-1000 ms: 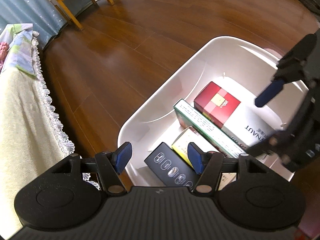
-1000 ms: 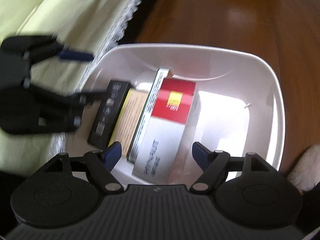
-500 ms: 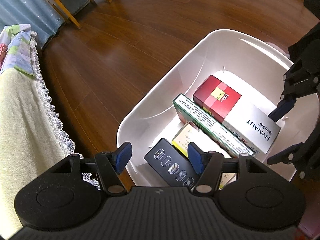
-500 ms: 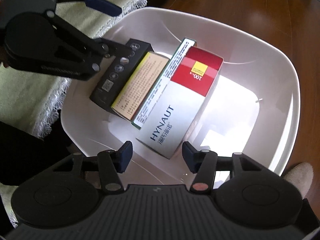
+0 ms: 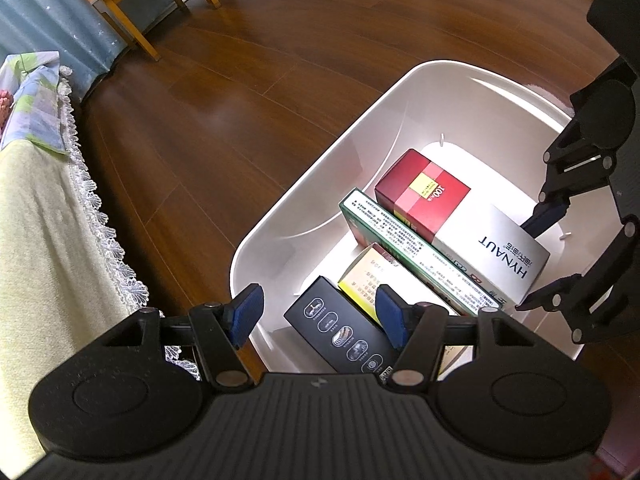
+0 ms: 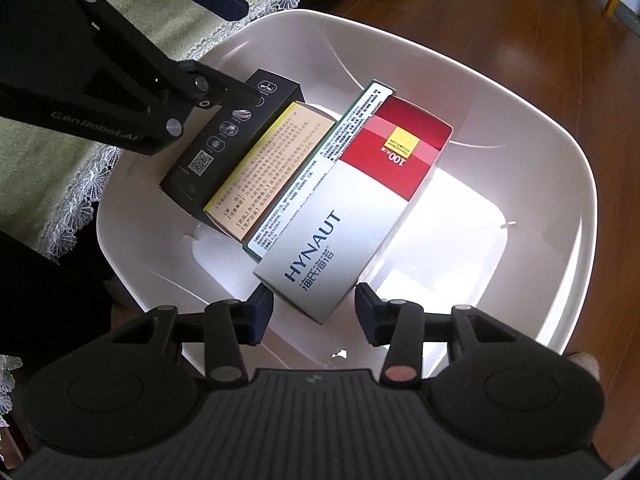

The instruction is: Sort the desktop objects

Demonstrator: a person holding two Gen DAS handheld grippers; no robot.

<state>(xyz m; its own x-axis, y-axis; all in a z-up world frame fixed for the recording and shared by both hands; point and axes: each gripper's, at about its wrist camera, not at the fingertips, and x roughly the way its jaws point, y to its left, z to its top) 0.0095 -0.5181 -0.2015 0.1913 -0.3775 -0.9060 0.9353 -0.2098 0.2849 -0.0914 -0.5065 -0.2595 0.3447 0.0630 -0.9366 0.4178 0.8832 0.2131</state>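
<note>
White plastic tub (image 6: pixel 560 160) holding four cartons side by side on a dark wood floor (image 5: pixel 280 80).
Left to right: black box (image 6: pixel 224 136), yellow-edged box (image 6: pixel 272 168), green-edged box (image 6: pixel 320 160), red-and-silver HYNAUT box (image 6: pixel 352 216). Left gripper (image 5: pixel 318 316) and right gripper (image 6: pixel 314 312) both spread, empty; a careless pinch could topple the leaning row. Lace-trimmed green cloth (image 5: pixel 48 220) lies beside the tub.

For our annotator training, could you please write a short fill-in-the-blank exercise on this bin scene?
1. The boxes lie in a ___ bin.
2. The HYNAUT box has a ___ end.
3. Nearest the left gripper lies the ___ box.
4. The right gripper is ___.

Missing: white; red; black; open
</note>
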